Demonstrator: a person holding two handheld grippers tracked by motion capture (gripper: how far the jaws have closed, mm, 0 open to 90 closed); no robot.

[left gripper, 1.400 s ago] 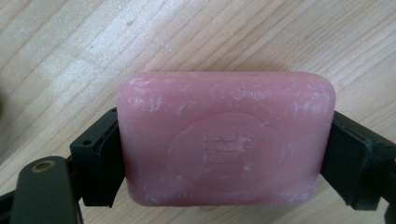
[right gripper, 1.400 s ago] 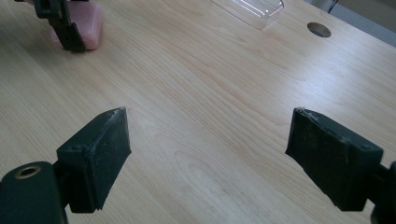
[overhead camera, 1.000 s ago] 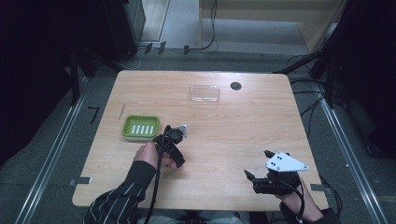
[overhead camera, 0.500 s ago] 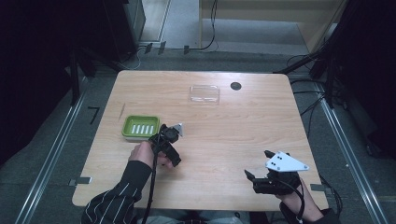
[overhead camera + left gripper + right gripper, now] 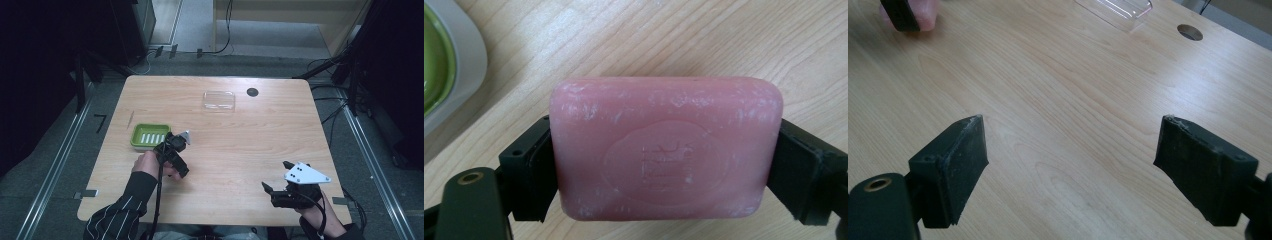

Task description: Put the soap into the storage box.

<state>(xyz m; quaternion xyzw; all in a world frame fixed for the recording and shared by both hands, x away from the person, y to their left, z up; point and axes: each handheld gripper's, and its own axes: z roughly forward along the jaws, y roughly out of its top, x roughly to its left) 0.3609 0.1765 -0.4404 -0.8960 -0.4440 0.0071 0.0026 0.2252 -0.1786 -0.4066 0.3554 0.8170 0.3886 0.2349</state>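
Green dish (image 5: 149, 136) at left, no soap in it yet. Left gripper (image 5: 664, 165) fingers clamp a pink soap bar (image 5: 666, 148) just beside the dish, above the tabletop (image 5: 240, 140); placing likely remains. Clear lid (image 5: 218, 100) far back. Right gripper (image 5: 1083, 170) fingers wide, holding nothing.

I am holding my left gripper (image 5: 172, 148) beside the green dish (image 5: 149, 136), my right gripper (image 5: 280, 182) hovering, fingers apart, over the worktop (image 5: 240, 135).

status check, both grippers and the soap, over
Left gripper shut on pink soap bar, beside green soap dish. Right gripper open, empty, over bare table. Nothing in the way.
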